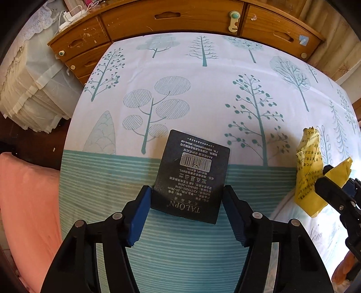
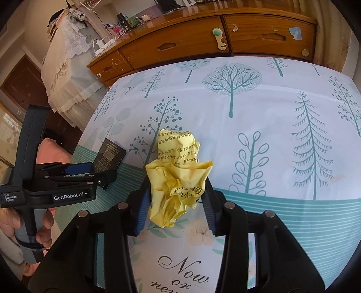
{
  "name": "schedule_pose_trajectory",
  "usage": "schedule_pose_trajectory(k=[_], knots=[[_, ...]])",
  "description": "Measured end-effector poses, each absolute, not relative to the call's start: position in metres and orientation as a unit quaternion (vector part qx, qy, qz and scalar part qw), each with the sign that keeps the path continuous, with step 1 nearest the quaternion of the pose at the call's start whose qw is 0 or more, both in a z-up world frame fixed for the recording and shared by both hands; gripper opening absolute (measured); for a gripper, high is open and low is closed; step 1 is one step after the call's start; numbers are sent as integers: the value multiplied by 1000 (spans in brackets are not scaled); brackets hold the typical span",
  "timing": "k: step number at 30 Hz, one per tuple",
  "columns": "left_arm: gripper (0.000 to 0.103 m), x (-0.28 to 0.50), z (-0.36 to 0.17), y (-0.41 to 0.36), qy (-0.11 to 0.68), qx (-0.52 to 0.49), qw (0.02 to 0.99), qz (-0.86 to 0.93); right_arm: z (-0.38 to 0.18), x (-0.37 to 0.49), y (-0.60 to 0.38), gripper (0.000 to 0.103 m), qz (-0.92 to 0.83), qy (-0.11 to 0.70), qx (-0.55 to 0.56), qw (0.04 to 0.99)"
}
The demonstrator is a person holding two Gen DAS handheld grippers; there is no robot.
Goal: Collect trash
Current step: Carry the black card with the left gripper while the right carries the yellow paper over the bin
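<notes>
A black printed card (image 1: 191, 175) lies on the tree-patterned bed sheet (image 1: 203, 94), its near end between the fingers of my left gripper (image 1: 187, 196); both blue pads touch its edges, shut on it. It also shows in the right wrist view (image 2: 110, 156). My right gripper (image 2: 178, 189) is shut on a crumpled yellow paper (image 2: 177, 178) with black characters, held just above the sheet. The paper (image 1: 310, 169) and the right gripper (image 1: 331, 189) show at the right of the left wrist view. The left gripper shows in the right wrist view (image 2: 90, 171).
A wooden chest of drawers (image 1: 176, 18) stands along the bed's far edge. A white lace-covered stack (image 1: 29, 94) is at the left. A pink cloth (image 1: 24, 202) lies at the near left. A cushion with script lettering (image 2: 180, 266) lies under the right gripper.
</notes>
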State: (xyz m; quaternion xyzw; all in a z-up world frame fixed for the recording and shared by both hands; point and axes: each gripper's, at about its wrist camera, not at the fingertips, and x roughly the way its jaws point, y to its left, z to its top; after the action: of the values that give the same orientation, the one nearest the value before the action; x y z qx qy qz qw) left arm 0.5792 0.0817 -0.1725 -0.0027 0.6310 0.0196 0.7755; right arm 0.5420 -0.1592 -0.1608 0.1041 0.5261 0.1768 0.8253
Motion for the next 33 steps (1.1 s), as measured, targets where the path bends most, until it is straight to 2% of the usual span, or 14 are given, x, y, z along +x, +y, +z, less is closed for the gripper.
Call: schedule_pose_trajectory(k=[7, 15, 26, 33], knots=[[63, 523, -130, 72, 602, -29, 798, 17, -131, 503, -172, 38, 173, 510, 113, 835], [63, 395, -81, 68, 581, -58, 812, 8, -99, 420, -186, 38, 156, 505, 131, 839], [63, 212, -48, 104, 546, -90, 833, -8, -75, 238, -164, 38, 124, 521, 134, 834], [63, 104, -52, 113, 543, -71, 835, -46, -69, 113, -133, 38, 106, 519, 135, 837]])
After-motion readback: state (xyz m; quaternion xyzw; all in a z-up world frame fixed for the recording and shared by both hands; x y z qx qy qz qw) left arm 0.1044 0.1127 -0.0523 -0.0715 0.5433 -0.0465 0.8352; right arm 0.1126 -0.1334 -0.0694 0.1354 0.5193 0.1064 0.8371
